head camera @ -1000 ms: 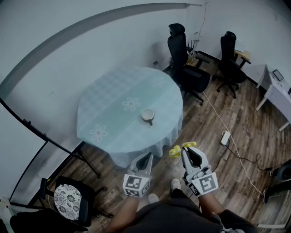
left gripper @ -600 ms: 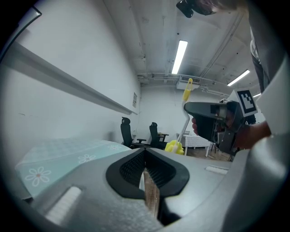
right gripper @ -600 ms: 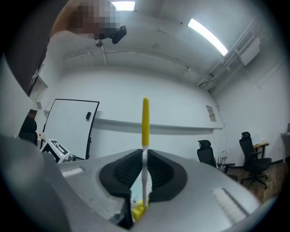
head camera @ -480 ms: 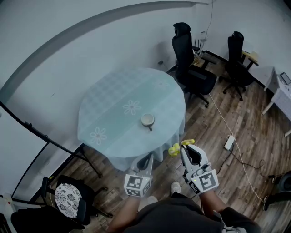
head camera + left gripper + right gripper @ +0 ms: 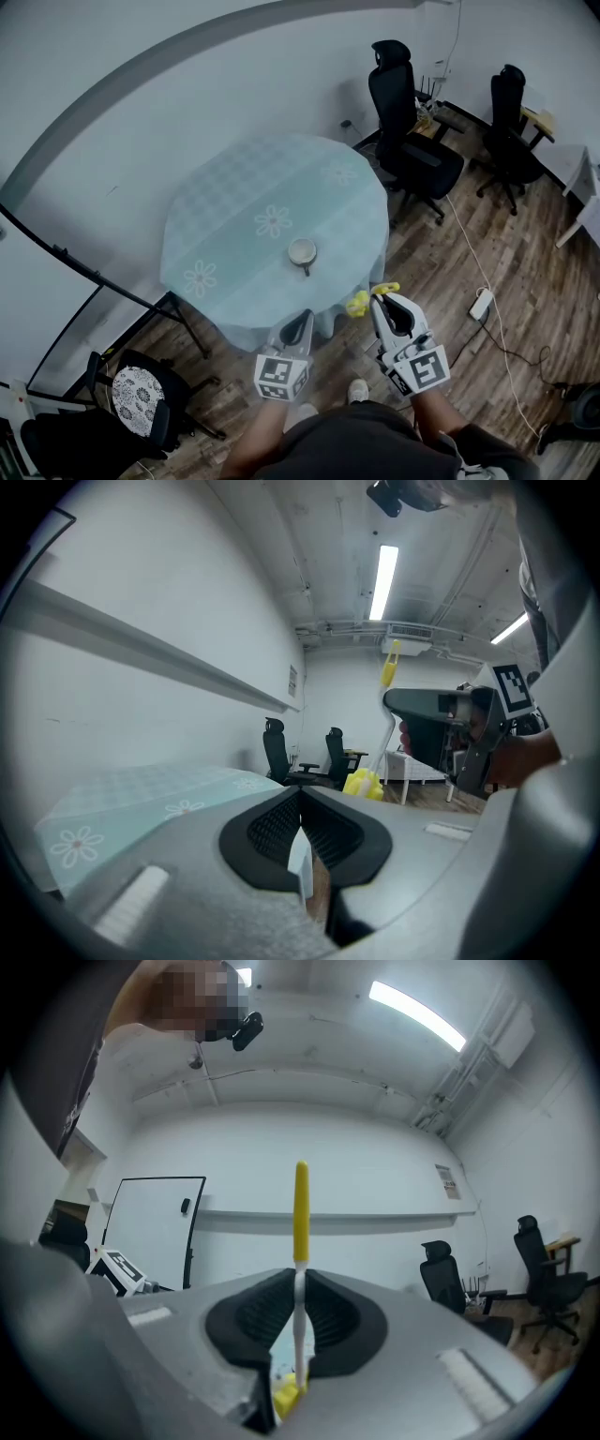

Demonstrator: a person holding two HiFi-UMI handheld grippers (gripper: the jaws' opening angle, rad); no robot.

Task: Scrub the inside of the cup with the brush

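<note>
Presently listed: one round table [image 5: 234,206] draped in pale teal flowered cloth; one white handled cup [image 5: 302,251] standing upright on it, towards the near edge and well apart from both tools; one brush [image 5: 300,1213] with a white stem, yellow grip and yellow sponge head, clamped by its stem in the right gripper [image 5: 386,298]; one left gripper [image 5: 302,319], its jaws pressed together on nothing; two black office chairs [image 5: 403,122]; one white power strip [image 5: 481,303] on the wood floor. Against the earlier frames, table and cup are seen nearer the grippers, and the chairs are shifted rightward in the head view.
</note>
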